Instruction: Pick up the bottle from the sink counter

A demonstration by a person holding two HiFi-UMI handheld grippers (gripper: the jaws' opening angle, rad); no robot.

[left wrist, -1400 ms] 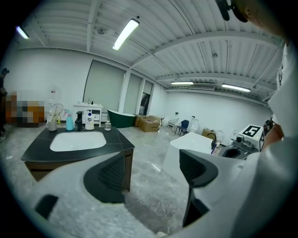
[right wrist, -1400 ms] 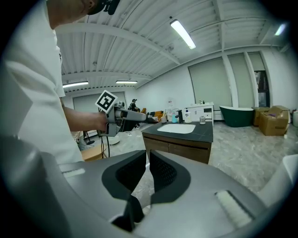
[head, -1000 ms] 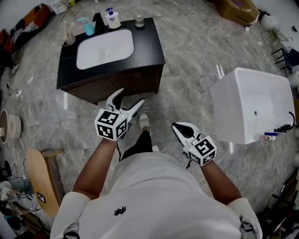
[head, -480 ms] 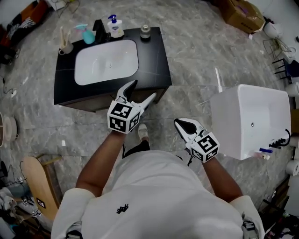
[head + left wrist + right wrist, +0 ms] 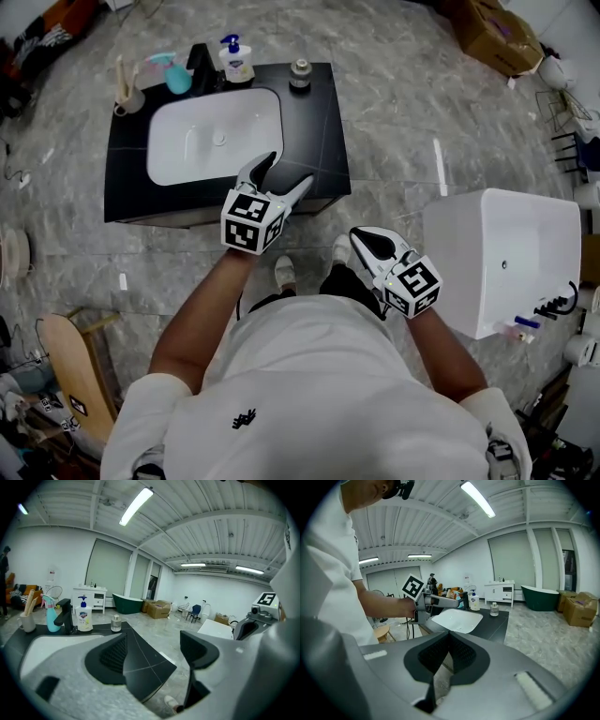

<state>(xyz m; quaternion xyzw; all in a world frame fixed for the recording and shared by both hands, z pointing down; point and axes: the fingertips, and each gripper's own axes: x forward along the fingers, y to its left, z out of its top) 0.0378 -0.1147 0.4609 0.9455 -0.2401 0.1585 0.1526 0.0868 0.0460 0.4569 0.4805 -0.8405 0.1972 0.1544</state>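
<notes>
Bottle: pump soap bottle [image 5: 234, 61], upright at the back edge of the sink counter [image 5: 319, 122], just right of the black faucet [image 5: 199, 58]; untouched.
Other candidates: teal spray bottle [image 5: 176, 75] left of the faucet; small capped glass bottle [image 5: 300, 73] at back right. The task does not say which is meant.
Progress: nothing picked up; approach stage only. Reach, closing and lift are all left to do.
Left gripper [image 5: 289, 171]: jaws wide apart, nothing between them; over the counter's front edge, well short of the bottles.
Right gripper [image 5: 367, 242]: jaws together, empty; low by the person's body, off the counter.
In the way: white basin [image 5: 216, 136] lies between the left gripper and the bottles. The faucet and spray bottle crowd the pump bottle's left side; its right side looks freer.
Surroundings: cup with upright sticks [image 5: 127, 94] at back left; white bathtub [image 5: 506, 253] on the floor to the right; cardboard box [image 5: 492, 23] beyond it; skateboard [image 5: 75, 375] lower left.
</notes>
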